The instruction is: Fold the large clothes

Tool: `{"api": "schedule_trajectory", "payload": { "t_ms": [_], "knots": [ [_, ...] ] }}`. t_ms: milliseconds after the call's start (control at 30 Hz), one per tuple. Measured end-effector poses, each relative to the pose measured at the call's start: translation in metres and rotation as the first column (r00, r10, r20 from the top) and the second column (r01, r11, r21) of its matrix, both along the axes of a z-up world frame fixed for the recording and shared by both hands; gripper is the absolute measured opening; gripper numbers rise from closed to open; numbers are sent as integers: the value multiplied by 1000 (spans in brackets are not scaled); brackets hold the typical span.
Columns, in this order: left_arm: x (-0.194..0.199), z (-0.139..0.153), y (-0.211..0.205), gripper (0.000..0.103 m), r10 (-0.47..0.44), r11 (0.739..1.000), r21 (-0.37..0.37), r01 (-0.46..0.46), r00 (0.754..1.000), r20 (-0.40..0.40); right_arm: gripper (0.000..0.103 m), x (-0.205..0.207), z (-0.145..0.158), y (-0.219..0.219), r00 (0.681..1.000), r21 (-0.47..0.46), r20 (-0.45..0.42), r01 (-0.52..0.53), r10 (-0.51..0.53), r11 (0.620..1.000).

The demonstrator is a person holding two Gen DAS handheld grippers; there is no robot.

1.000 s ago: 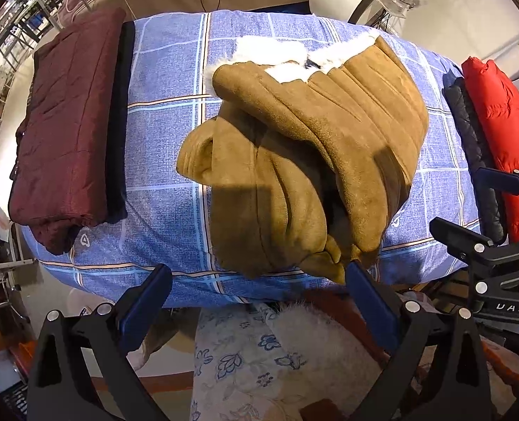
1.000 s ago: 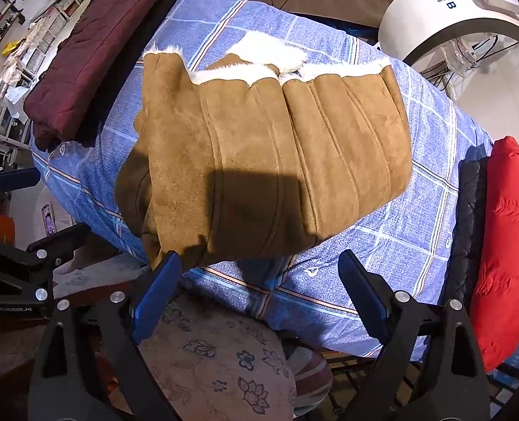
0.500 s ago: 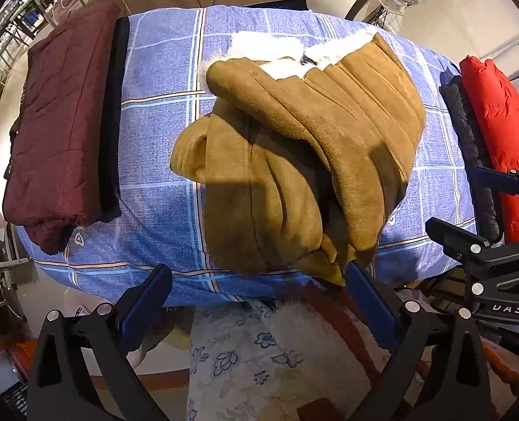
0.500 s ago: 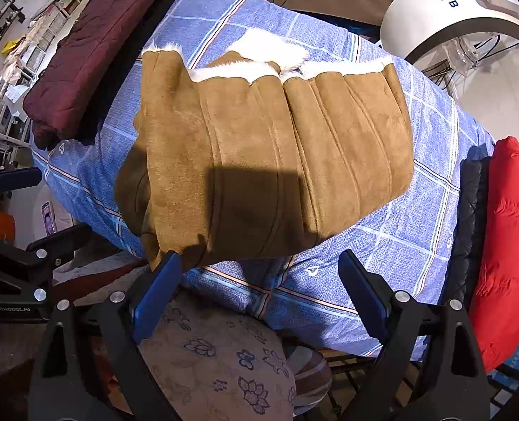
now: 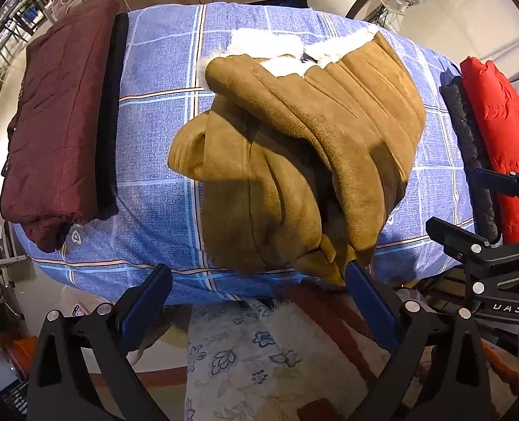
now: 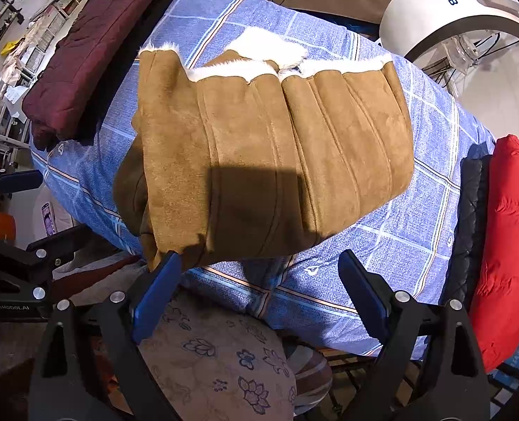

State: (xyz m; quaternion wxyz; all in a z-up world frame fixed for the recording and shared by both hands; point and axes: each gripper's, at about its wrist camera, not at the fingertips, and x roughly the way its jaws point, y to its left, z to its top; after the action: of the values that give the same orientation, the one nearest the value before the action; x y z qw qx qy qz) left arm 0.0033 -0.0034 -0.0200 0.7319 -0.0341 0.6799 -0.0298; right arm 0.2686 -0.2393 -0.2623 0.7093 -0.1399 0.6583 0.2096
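A tan suede coat with white fleece lining lies folded in a bundle on the blue checked table cover. It also shows in the right wrist view, its near corner hanging over the table's front edge. My left gripper is open and empty, just in front of the table edge below the coat. My right gripper is open and empty, its left fingertip right by the coat's near corner. The right gripper's body shows at the right of the left wrist view.
A folded maroon quilted jacket lies at the table's left end. A red padded jacket over a dark one lies at the right end. A white machine stands behind. A floral cushion sits below the front edge.
Both grippers have drifted slightly; the coat sits a little higher in the left wrist view. The coat has not moved on the table.
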Motion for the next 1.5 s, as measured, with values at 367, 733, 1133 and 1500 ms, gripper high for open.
{"api": "schedule_trajectory", "payload": {
  "t_ms": [367, 733, 1133, 1500],
  "knots": [
    [1, 1, -3, 97, -8, 1000, 10, 8, 1000, 2, 90, 0, -1, -3, 1000, 4, -2, 8, -8, 1000],
    [1, 0, -2, 97, -8, 1000, 10, 8, 1000, 0, 90, 0, -1, -3, 1000, 4, -3, 7, -7, 1000],
    [0, -1, -2, 97, -9, 1000, 11, 9, 1000, 0, 90, 0, -2, -3, 1000, 3, -4, 8, -8, 1000],
    [1, -11, 9, 97, 47, 998, -43, -49, 998, -40, 90, -1, -6, -5, 1000, 2, -10, 15, -15, 1000]
  ]
}}
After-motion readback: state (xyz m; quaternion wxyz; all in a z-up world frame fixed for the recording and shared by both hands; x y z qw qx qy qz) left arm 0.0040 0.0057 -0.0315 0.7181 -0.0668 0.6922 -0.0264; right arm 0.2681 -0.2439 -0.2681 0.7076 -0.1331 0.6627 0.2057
